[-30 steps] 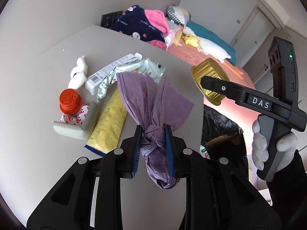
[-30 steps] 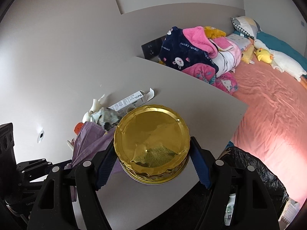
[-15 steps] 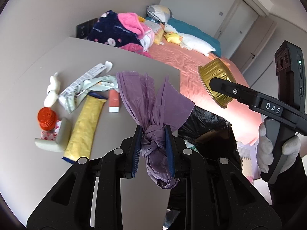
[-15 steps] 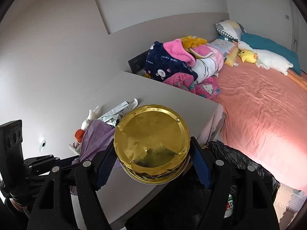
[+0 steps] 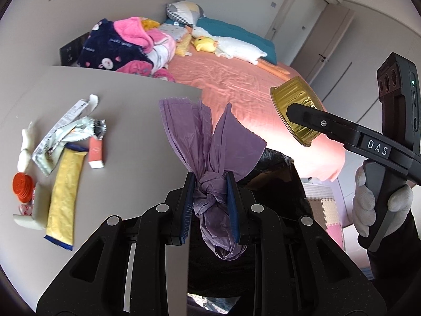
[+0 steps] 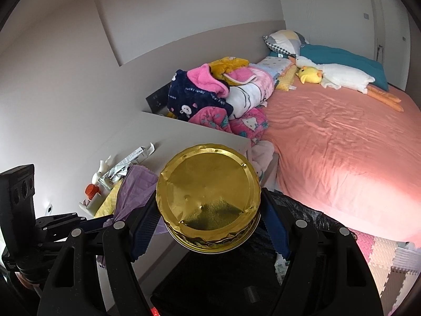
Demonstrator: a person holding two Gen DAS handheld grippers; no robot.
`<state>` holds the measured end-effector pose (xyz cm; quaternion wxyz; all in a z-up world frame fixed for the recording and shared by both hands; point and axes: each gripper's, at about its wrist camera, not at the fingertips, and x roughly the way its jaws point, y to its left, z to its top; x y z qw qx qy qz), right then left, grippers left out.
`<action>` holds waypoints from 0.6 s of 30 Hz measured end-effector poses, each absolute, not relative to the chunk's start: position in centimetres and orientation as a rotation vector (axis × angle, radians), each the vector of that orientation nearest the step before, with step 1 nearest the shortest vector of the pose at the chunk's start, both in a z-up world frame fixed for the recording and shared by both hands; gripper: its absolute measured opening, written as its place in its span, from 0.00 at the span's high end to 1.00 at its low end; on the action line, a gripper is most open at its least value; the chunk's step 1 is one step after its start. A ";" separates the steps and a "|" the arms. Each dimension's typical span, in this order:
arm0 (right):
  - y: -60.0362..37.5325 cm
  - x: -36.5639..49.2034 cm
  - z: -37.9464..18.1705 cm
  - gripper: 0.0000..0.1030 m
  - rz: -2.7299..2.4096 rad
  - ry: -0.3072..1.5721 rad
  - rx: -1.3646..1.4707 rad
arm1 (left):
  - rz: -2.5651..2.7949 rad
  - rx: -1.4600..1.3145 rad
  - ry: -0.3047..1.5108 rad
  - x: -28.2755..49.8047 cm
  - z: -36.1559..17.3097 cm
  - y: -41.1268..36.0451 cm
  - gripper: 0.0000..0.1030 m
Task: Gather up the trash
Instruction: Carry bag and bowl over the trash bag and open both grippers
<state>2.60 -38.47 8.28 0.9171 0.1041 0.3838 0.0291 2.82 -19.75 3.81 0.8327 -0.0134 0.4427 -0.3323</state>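
Jaws of the right gripper (image 6: 209, 233) are spread wide and clamped on the sides of a gold foil container (image 6: 208, 197), its base filling the centre of that view above the black trash bag (image 6: 310, 217). Left gripper (image 5: 210, 202) jaws are nearly closed, pinching the knot of a purple plastic bag (image 5: 210, 147) at lower centre, its tails fanning upward beyond the fingertips.

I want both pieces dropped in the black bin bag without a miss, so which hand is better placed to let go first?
Left, probably. The left gripper holds the knotted purple bag directly above the black bin bag. The right gripper grips the gold foil tin over it too, though nearer the table edge.
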 end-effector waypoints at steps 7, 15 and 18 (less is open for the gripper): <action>-40.8 0.8 8.5 0.28 0.018 0.779 0.228 | -0.760 -0.002 0.937 2.4 4.1 -22.4 0.77; -42.9 -0.8 8.6 0.28 -0.024 0.774 0.248 | -0.833 0.024 0.950 1.9 4.0 -25.2 0.77; -43.8 -1.5 8.5 0.28 -0.039 0.777 0.263 | -0.856 0.028 0.965 1.8 3.7 -26.1 0.77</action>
